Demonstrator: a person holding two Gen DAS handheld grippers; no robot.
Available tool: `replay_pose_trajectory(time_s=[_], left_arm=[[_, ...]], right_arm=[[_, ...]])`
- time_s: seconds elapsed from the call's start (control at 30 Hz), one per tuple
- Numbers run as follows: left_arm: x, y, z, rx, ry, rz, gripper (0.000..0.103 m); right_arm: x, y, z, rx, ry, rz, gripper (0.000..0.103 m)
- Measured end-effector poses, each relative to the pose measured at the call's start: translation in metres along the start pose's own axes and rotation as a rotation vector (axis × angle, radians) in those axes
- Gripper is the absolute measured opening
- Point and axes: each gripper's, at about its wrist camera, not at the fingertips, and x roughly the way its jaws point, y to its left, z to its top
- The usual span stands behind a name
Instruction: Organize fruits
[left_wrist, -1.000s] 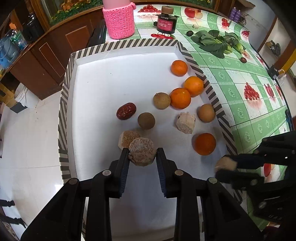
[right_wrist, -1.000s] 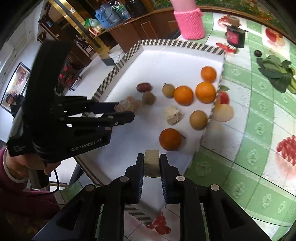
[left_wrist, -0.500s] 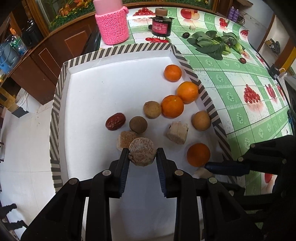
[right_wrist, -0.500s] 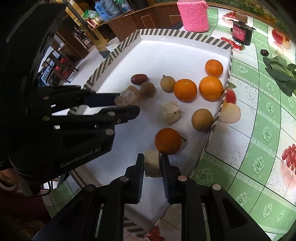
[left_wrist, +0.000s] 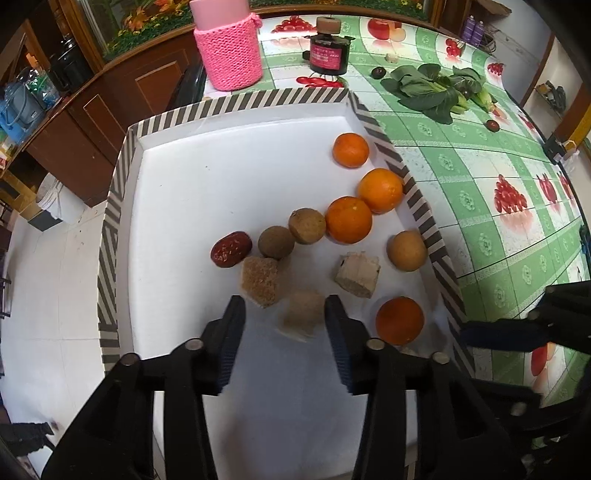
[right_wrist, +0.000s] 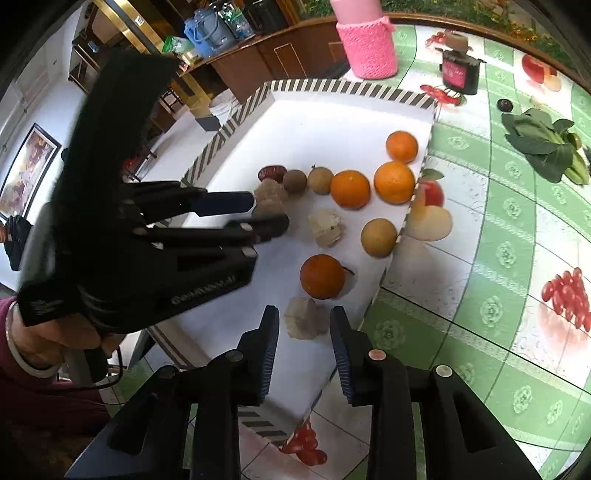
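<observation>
A white tray with a striped rim (left_wrist: 122, 173) holds several oranges (left_wrist: 348, 219), brown round fruits (left_wrist: 276, 242), a red date (left_wrist: 231, 249) and several tan rough chunks (left_wrist: 259, 280). My left gripper (left_wrist: 284, 325) is open; a blurred tan chunk (left_wrist: 301, 319) lies loose between its fingers on the tray. My right gripper (right_wrist: 303, 328) is open around a pale rough chunk (right_wrist: 303, 322) resting on the tray near its front edge, just below an orange (right_wrist: 322, 276). The left gripper also shows in the right wrist view (right_wrist: 266, 214).
A pink knitted cup (left_wrist: 229, 55), a dark jar (left_wrist: 327, 55) and leafy greens (left_wrist: 439, 92) stand on the green fruit-print tablecloth (left_wrist: 498, 177) beyond the tray. Wooden cabinets (left_wrist: 110, 99) and white floor lie left.
Both grippers have opened and let go of their chunks, which now lie on the tray. The right gripper moved in over the tray's front corner.
</observation>
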Motion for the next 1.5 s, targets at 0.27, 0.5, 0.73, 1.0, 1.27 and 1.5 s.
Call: replay_pose_trajectory(time_s=[0.27, 0.5, 0.73, 1.0, 1.27, 1.5], left_arm=[[-0.009, 0.006, -0.003, -0.041, -0.024, 0.031, 0.050], [-0.025, 0.014, -0.005, -0.080, -0.060, 0.081, 0.052], [-0.036, 0.022, -0.008, -0.117, -0.076, 0.082, 0.052], [-0.040, 0.023, -0.009, -0.138, -0.083, 0.092, 0.053], [-0.046, 0.027, -0.008, -0.160, -0.105, 0.096, 0.068], [-0.045, 0.028, -0.009, -0.161, -0.102, 0.116, 0.068]], right_arm=[[-0.016, -0.007, 0.004, 0.050, -0.045, -0.039, 0.046], [-0.021, -0.005, 0.010, 0.084, -0.103, -0.119, 0.063], [-0.017, -0.005, 0.014, 0.101, -0.116, -0.154, 0.074], [-0.015, -0.002, 0.015, 0.106, -0.122, -0.159, 0.076], [-0.013, -0.006, 0.015, 0.119, -0.110, -0.163, 0.077], [-0.016, -0.010, 0.016, 0.121, -0.115, -0.163, 0.077]])
